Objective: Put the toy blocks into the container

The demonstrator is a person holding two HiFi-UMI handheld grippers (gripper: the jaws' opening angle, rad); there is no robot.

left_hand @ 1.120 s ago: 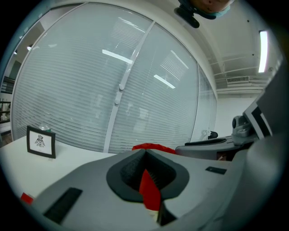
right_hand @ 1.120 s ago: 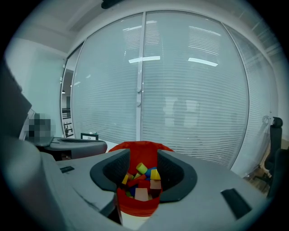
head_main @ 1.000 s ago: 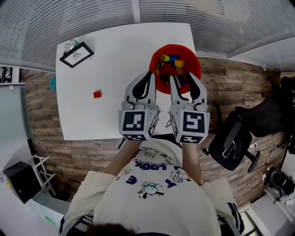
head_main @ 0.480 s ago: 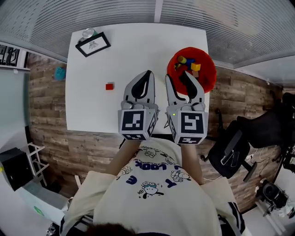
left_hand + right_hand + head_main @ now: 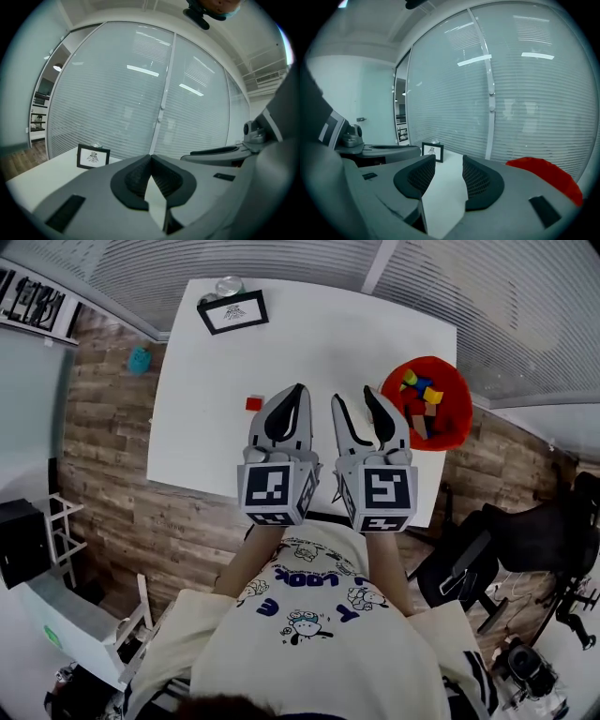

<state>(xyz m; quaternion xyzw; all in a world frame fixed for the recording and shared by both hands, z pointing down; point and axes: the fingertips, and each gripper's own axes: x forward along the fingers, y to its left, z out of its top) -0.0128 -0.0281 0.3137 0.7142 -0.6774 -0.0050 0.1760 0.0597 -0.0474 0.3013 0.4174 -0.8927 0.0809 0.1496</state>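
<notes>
**A:** How do the tools stand?

**B:** The left gripper (image 5: pixel 300 390) has its jaws together and empty. The right gripper (image 5: pixel 352 396) has its jaws apart and empty. A second ago both tips were at the bowl (image 5: pixel 457 418); now it lies off to their right.

**A:** And the loose piece?

**B:** The red block (image 5: pixel 253 403) is just left of the left jaws. It is too small to tell its long side, and neither gripper view shows it.

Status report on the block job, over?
Left gripper shut, empty; right gripper open, empty. One red block loose on table beside left gripper. Red container holds other blocks. Nothing in the way.
</notes>
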